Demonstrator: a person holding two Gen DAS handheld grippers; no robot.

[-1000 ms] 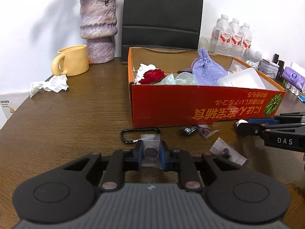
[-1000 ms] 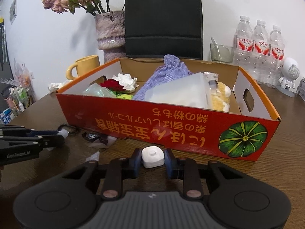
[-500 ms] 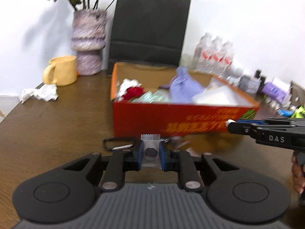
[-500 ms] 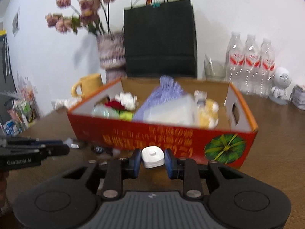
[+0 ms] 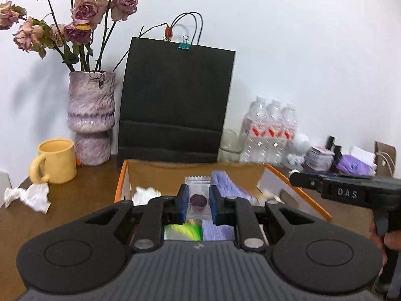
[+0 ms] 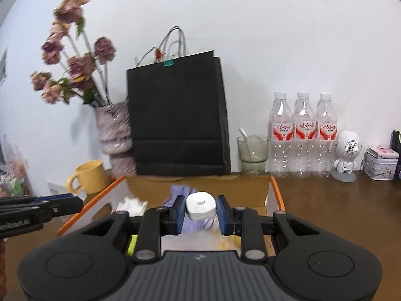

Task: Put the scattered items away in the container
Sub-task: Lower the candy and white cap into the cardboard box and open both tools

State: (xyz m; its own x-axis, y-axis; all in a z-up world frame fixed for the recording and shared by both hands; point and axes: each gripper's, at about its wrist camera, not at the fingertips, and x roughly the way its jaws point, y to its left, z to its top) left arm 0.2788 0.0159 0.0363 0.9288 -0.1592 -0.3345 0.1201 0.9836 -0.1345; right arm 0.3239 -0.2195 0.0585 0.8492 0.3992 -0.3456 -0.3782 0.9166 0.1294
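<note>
My left gripper is shut on a small clear packet with a dark round piece inside, held up over the open cardboard box. My right gripper is shut on a small white square block, also above the cardboard box. Inside the box I see a purple cloth pouch, white crumpled paper and a green-yellow wrapper. The other gripper shows at the right edge of the left wrist view and at the left edge of the right wrist view.
Behind the box stand a black paper bag, a vase of dried roses, a yellow mug, three water bottles, a glass with a spoon and a small white figure. Crumpled tissue lies left on the wooden table.
Both grippers have risen from the table in front of the box and now hold their items above its open top. The box front and the loose items before it have dropped out of view.
</note>
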